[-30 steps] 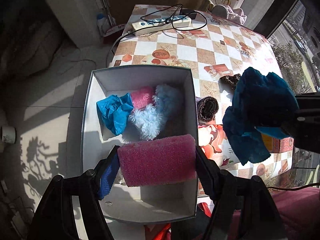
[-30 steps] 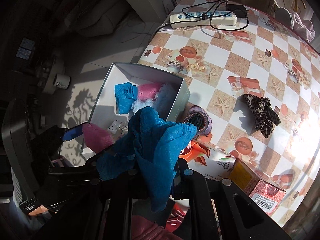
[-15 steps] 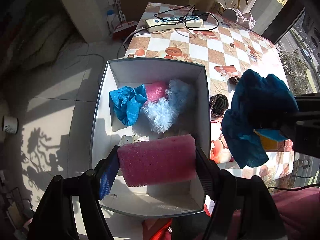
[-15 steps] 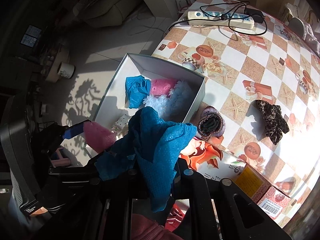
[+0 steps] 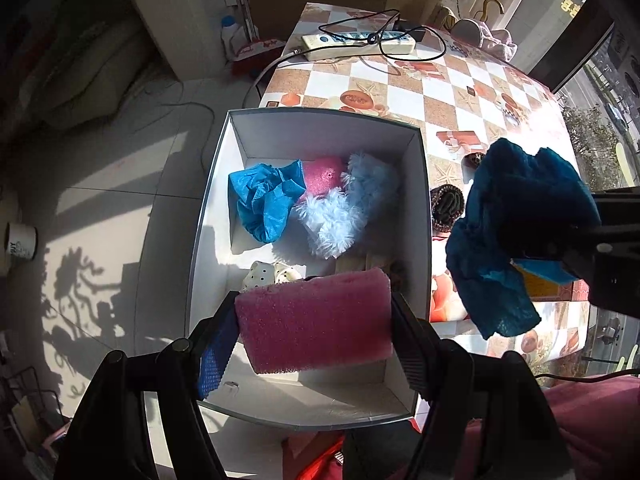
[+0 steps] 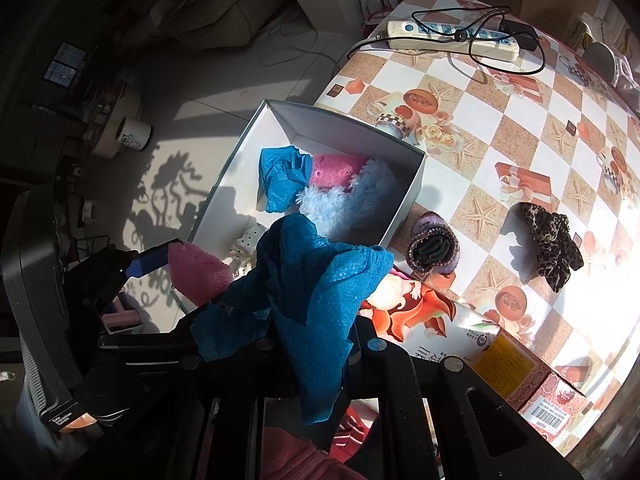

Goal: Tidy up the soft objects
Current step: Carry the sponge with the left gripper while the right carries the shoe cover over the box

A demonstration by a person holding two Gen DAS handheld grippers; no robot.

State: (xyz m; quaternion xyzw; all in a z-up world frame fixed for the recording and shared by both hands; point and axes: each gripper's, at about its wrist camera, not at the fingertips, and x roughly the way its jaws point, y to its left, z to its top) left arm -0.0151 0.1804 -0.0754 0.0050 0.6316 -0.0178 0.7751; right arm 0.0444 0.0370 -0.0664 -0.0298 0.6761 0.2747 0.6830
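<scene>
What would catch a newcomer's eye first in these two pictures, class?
A pink sponge clamped in the left tool hangs over the near end of the white box. A blue cloth droops from the right tool, to the right of the box, above the checked table.

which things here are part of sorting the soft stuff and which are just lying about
Job: pink foam sponge in left hand-held gripper; dark blue cloth in right hand-held gripper; white open box; leopard-print scrunchie.
Lying about: white power strip; printed cardboard cartons.
</scene>
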